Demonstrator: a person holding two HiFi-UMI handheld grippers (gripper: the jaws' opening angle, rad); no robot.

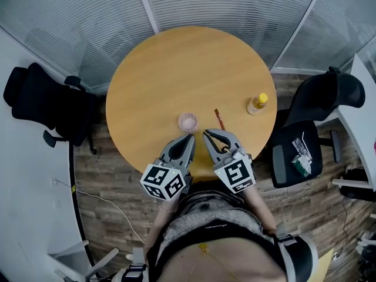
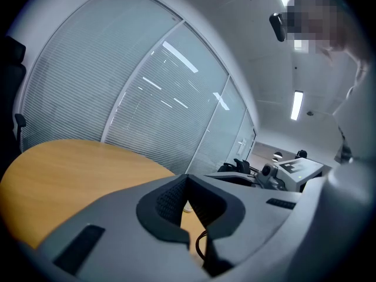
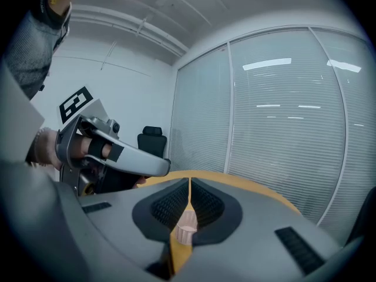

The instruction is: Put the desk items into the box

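– So, how are the hands held?
– Left gripper (image 1: 190, 137) and right gripper (image 1: 206, 133) side by side at the desk (image 1: 176, 69) edge, jaws closed, empty; pink cup (image 1: 188, 122) just ahead.

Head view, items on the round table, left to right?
small pink cup → thin brown stick → yellow-capped bottle

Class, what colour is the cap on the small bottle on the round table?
Yellow: the cap shows best in the head view.
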